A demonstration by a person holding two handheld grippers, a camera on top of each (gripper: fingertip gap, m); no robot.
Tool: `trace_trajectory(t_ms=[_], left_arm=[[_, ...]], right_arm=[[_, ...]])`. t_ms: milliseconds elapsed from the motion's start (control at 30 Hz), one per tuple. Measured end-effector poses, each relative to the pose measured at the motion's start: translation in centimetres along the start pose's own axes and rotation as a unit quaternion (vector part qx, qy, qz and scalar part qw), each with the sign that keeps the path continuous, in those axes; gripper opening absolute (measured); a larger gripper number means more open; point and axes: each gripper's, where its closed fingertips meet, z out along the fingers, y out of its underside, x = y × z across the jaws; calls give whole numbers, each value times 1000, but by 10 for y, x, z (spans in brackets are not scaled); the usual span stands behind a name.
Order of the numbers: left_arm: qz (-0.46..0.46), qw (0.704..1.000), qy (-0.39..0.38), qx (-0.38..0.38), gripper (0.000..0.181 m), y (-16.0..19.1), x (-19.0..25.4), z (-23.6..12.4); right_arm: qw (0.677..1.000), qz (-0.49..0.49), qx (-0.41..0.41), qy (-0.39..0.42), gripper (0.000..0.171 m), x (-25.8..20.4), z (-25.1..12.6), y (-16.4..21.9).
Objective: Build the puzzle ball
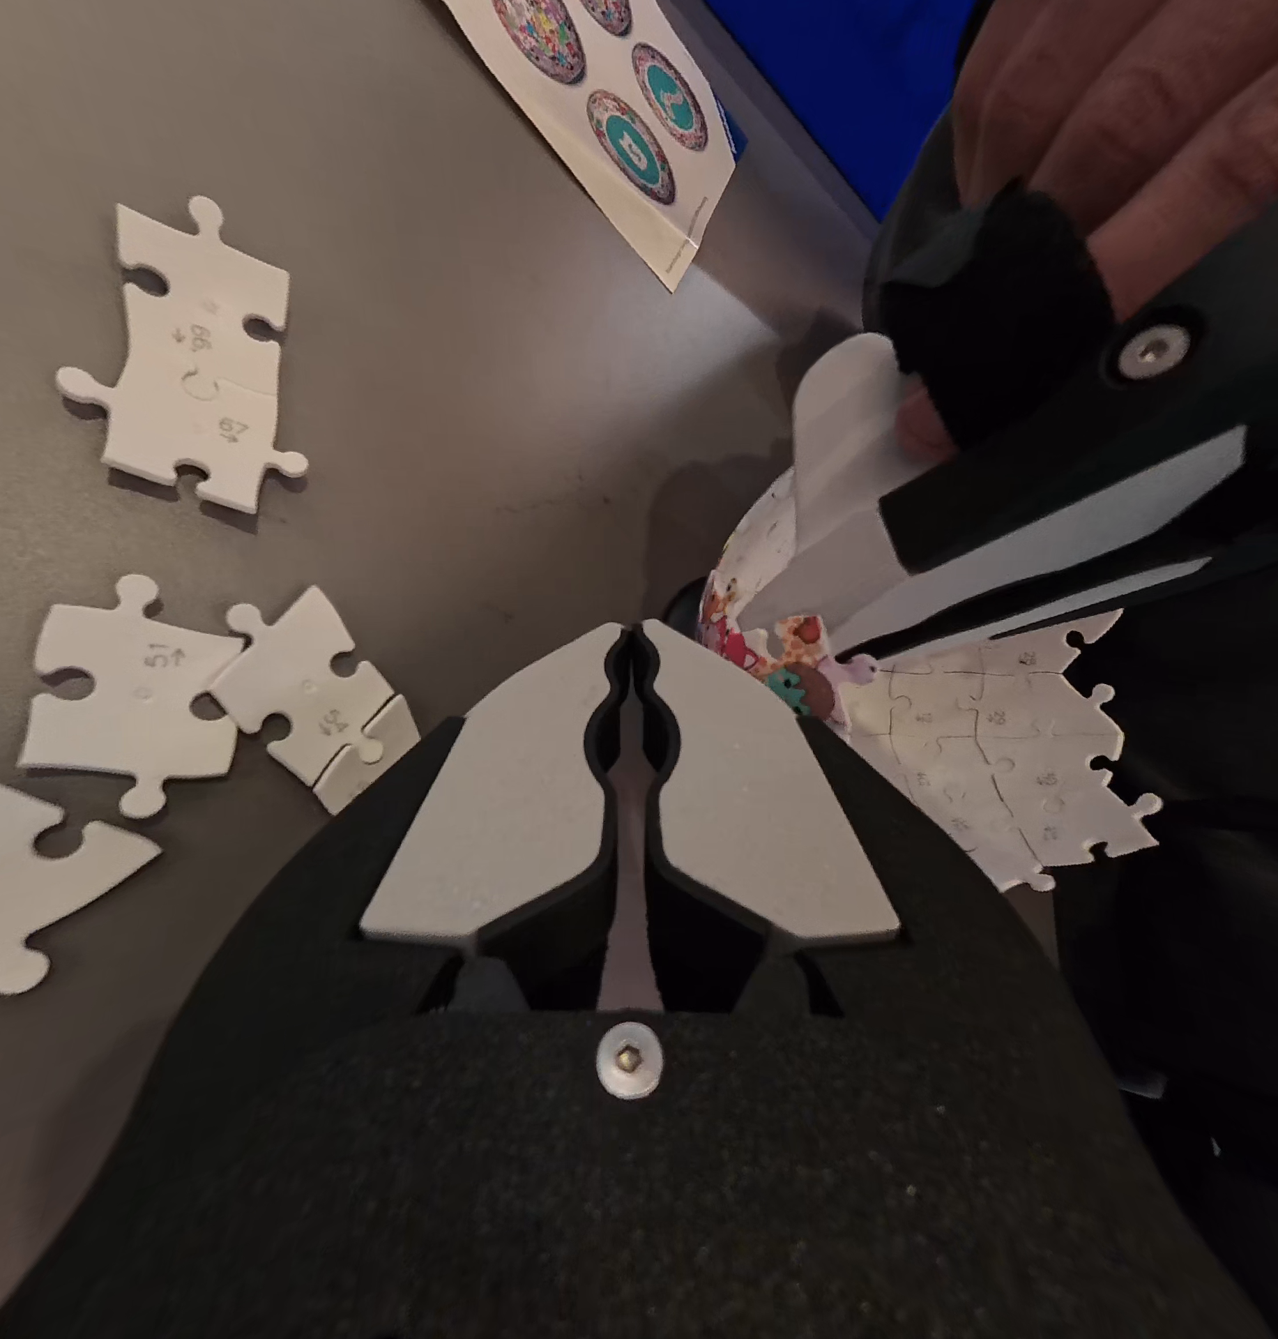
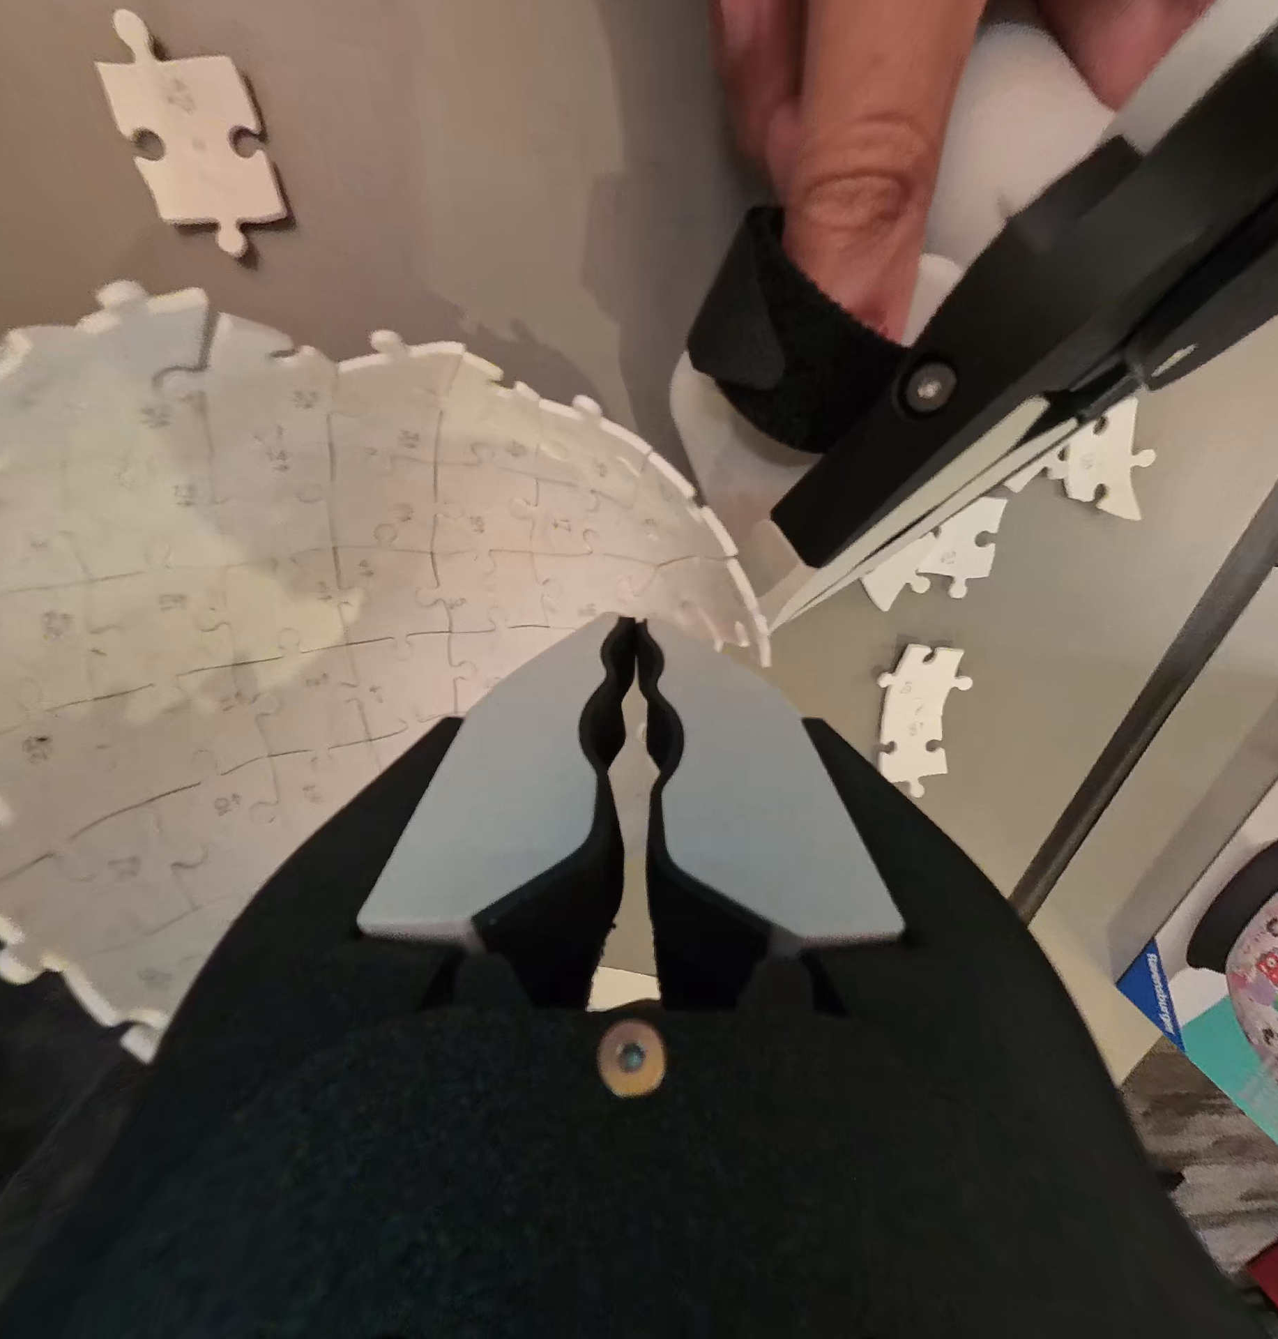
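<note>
On grey table [image 1: 440, 362] — loose puzzle pieces [image 1: 201, 355]

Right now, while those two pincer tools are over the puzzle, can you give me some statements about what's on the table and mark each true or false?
1. The half-built puzzle shell shows its white, numbered inside. True.
2. The left gripper gapes wide open. False: its fingertips are closed together.
3. Loose pieces on the grey table lie picture side up. False: their white backs face up.
4. A printed sheet showing patterned round pictures lies on the table. True.
5. The right gripper sits at the shell's rim. True.
</note>
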Motion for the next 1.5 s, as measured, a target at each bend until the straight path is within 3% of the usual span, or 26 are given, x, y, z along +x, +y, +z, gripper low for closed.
trace_trajectory(t_ms=[767, 1033, 1500], left_arm=[[-6, 1000, -10, -11, 0, 3, -4, 9], [-25, 1000, -12, 7, 0, 7, -2, -11], [-27, 999, -9, -22, 0, 12, -3, 7]], right_arm=[[999, -32, -1, 7, 0, -3, 8, -8], [992, 37, 33, -119, 0, -19, -20, -13], [995, 27, -69, -72, 0, -15, 19, -7]])
